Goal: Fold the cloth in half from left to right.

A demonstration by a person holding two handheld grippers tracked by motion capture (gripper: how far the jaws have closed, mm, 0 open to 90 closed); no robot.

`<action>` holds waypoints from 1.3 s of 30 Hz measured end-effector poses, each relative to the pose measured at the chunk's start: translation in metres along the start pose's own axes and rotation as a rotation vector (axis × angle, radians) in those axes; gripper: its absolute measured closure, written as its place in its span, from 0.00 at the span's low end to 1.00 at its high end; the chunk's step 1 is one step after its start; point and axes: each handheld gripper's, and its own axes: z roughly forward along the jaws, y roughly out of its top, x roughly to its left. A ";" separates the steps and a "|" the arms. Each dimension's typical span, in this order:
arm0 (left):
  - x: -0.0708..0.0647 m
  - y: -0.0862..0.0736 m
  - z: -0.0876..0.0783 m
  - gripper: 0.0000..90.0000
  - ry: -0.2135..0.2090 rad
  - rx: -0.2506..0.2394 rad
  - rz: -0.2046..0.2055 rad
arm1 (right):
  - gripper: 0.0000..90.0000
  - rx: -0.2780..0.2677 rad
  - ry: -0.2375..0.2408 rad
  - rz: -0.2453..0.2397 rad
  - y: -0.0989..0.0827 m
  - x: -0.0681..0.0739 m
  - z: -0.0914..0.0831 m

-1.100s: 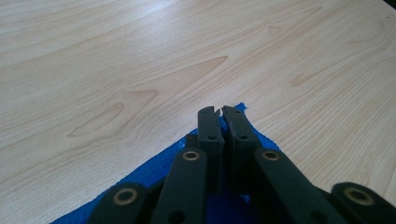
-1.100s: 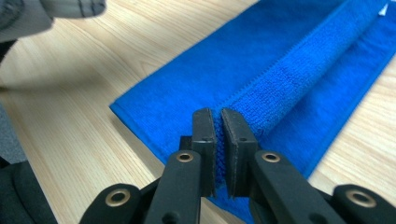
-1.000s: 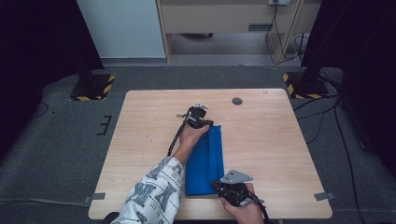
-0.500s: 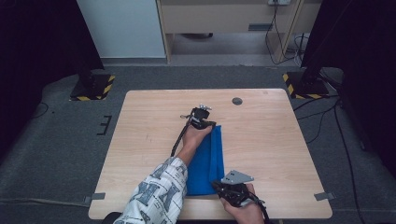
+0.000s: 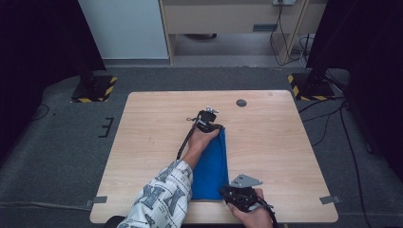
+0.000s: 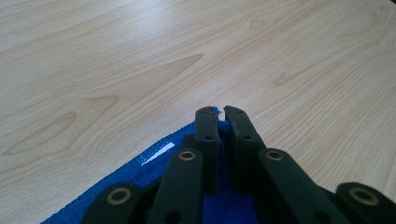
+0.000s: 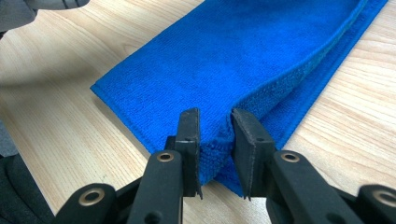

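Note:
A long, folded blue cloth (image 5: 211,164) lies down the middle of the wooden table (image 5: 285,142). At its far end my left gripper (image 5: 214,124) is shut on the cloth's corner. In the left gripper view the jaws (image 6: 217,112) pinch a blue tip, and the cloth (image 6: 149,161) lies below them. At the near end my right gripper (image 5: 228,191) holds the cloth's edge. In the right gripper view a raised fold of the cloth (image 7: 261,51) fills the space between the jaws (image 7: 215,126).
A small dark round hole (image 5: 241,102) sits in the tabletop at the far right of centre. Tape marks (image 5: 329,199) are at the near corners. Bare wood lies to the left and right of the cloth. Stands with striped bases (image 5: 95,90) are on the floor beyond.
My left gripper has shifted slightly to the right with the cloth's far corner. The right gripper has stayed put.

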 end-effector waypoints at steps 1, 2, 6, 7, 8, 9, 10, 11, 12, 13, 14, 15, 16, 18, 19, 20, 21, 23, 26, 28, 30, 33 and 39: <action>0.000 0.000 0.000 0.93 0.000 0.000 0.002 | 0.80 -0.003 -0.006 0.000 0.000 0.000 0.000; -0.001 0.001 -0.001 0.95 -0.001 0.002 0.005 | 0.81 -0.002 -0.005 0.002 0.000 -0.001 -0.001; -0.001 0.002 -0.001 0.98 -0.009 0.005 0.006 | 0.92 -0.007 -0.002 0.002 0.002 -0.005 -0.005; -0.001 0.003 -0.002 0.98 -0.007 0.001 0.003 | 0.92 -0.007 -0.001 0.003 0.002 -0.006 -0.006; 0.000 0.003 -0.002 0.98 -0.006 -0.004 -0.002 | 0.92 -0.010 -0.002 0.006 0.003 -0.007 -0.006; 0.000 0.003 -0.003 0.98 -0.001 -0.008 -0.003 | 0.93 -0.013 -0.005 0.009 0.003 -0.008 -0.006; 0.000 0.004 -0.003 0.98 0.002 -0.011 -0.006 | 0.92 -0.013 -0.008 0.016 0.003 -0.008 -0.006; 0.000 0.004 -0.004 0.98 0.004 -0.015 -0.007 | 0.92 -0.015 -0.011 0.022 0.003 -0.009 -0.006; 0.000 0.004 -0.004 0.98 0.010 -0.024 -0.008 | 0.92 -0.015 -0.008 0.024 0.003 -0.009 -0.007; 0.000 0.005 -0.005 0.98 0.017 -0.034 -0.009 | 0.92 -0.016 -0.009 0.022 0.003 -0.009 -0.007; 0.000 0.006 -0.006 0.98 0.021 -0.041 -0.011 | 0.92 -0.017 -0.010 0.022 0.002 -0.010 -0.007; 0.000 0.006 -0.007 0.99 0.024 -0.046 -0.014 | 0.92 -0.016 -0.009 0.028 0.002 -0.010 -0.006; 0.000 0.007 -0.008 0.98 0.026 -0.051 -0.016 | 0.92 -0.015 -0.009 0.031 0.001 -0.011 -0.005; 0.001 0.006 -0.006 0.98 0.021 -0.040 -0.016 | 0.92 -0.010 -0.005 0.048 -0.001 -0.013 -0.003; 0.001 0.006 -0.005 0.98 0.024 -0.036 -0.014 | 0.92 -0.003 -0.007 0.050 -0.002 -0.014 -0.002; 0.002 0.005 -0.003 0.98 0.022 -0.033 -0.014 | 0.92 0.001 -0.009 0.050 -0.003 -0.015 -0.001; 0.003 0.004 -0.002 0.98 0.014 -0.029 -0.017 | 0.91 0.002 -0.010 0.054 -0.004 -0.015 -0.001; 0.003 0.002 0.001 0.96 0.001 -0.028 -0.015 | 0.89 0.004 -0.016 0.056 -0.005 -0.016 -0.002; 0.002 0.001 0.004 0.90 -0.007 -0.034 -0.007 | 0.81 0.018 -0.024 0.054 -0.006 -0.017 -0.002; 0.001 0.001 0.005 0.87 -0.013 -0.045 0.003 | 0.78 0.022 -0.025 0.062 -0.006 -0.017 -0.002; 0.001 0.001 0.005 0.84 -0.018 -0.057 0.007 | 0.74 0.023 -0.026 0.062 -0.006 -0.018 -0.002; 0.000 0.001 0.006 0.79 -0.020 -0.068 0.007 | 0.68 0.033 -0.025 0.063 -0.006 -0.019 -0.001; 0.000 0.000 0.009 0.66 -0.032 -0.086 0.030 | 0.56 0.052 -0.025 0.073 -0.008 -0.022 0.002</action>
